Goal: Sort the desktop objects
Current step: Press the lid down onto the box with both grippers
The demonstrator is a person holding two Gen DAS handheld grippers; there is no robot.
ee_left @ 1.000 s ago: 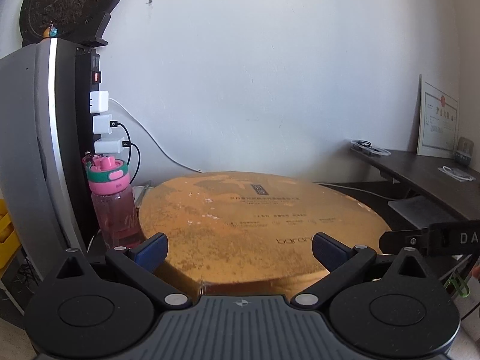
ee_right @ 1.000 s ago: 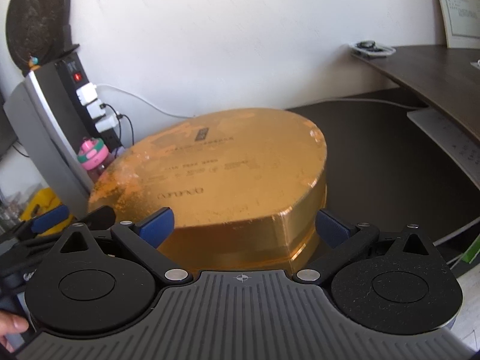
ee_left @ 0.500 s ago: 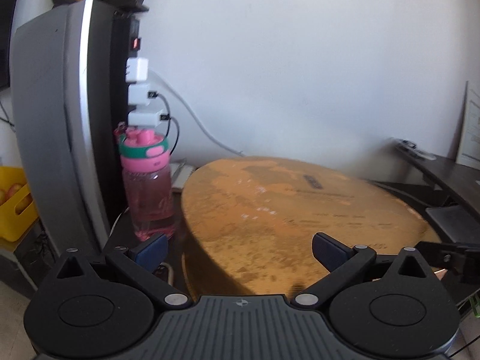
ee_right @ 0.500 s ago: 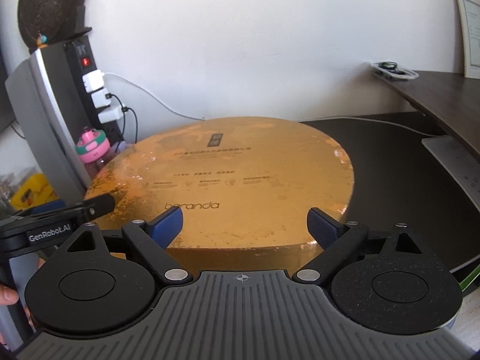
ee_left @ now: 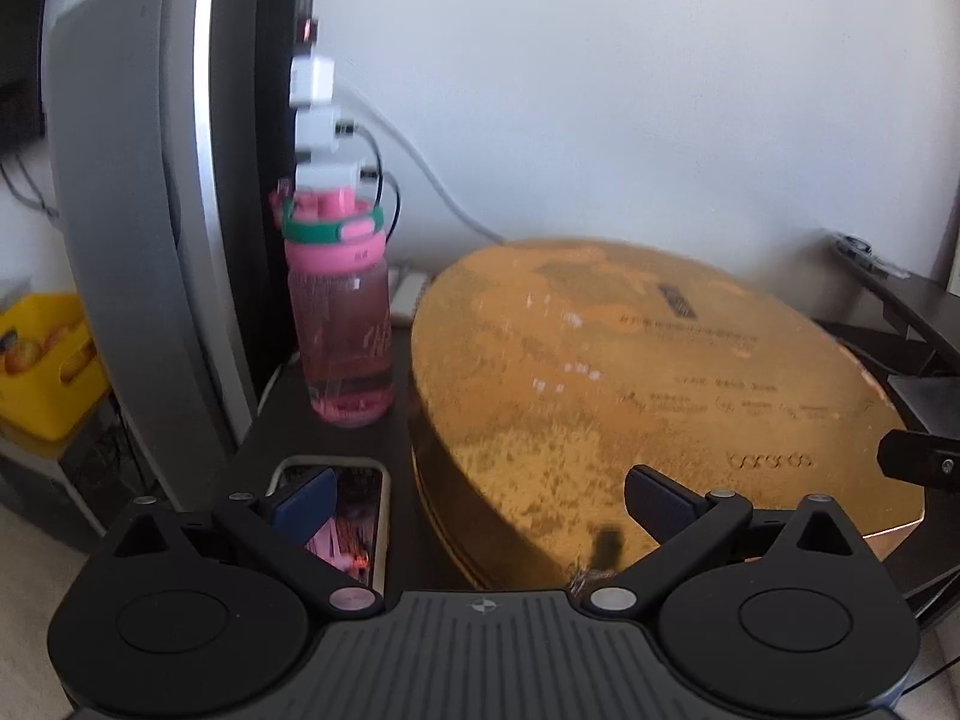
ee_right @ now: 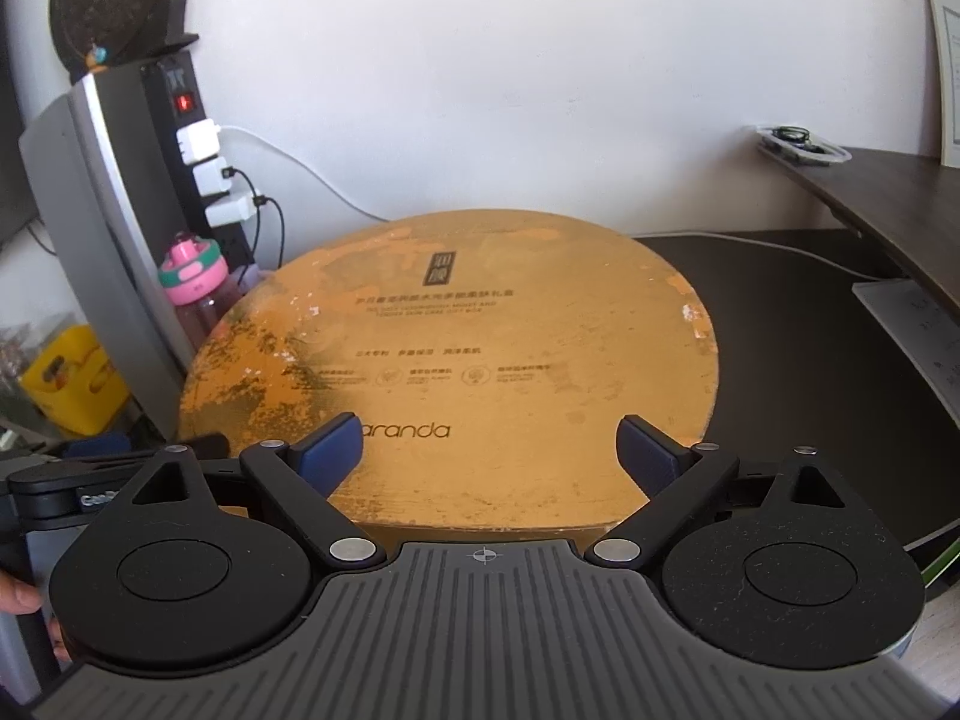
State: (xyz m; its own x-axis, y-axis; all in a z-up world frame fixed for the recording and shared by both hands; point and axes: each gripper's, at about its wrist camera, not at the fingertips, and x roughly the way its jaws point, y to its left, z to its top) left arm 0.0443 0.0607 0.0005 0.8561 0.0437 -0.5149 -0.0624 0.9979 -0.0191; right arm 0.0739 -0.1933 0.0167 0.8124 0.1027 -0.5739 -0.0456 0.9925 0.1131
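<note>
- We see the left gripper (ee_left: 480, 498) with its jaws spread wide and nothing between them; one blue pad hangs over a phone (ee_left: 360, 516), the other over the near rim of the gold box (ee_left: 630, 372).
- We see the right gripper (ee_right: 489, 450) likewise spread wide and empty, its pads poised over the near edge of the same gold box (ee_right: 468, 348).
- The gold box is a large, round, shallow container with its lid on; we cannot tell what is in it. It sits on the dark desk (ee_right: 810, 330), centred ahead of both grippers.
- The pink bottle (ee_left: 339, 312) stands upright just left of the box, capped with a pink and green lid. Its wall is translucent; we cannot tell how full it is.
- The phone lies flat on the desk, near the left edge, nearer than the bottle.
- A yellow crate (ee_left: 42, 360) sits far left, off the desk, holding rounded orange items too blurred to identify.
- Behind the bottle, a power strip (ee_right: 192, 138) stands upright with three white plugs in it.
</note>
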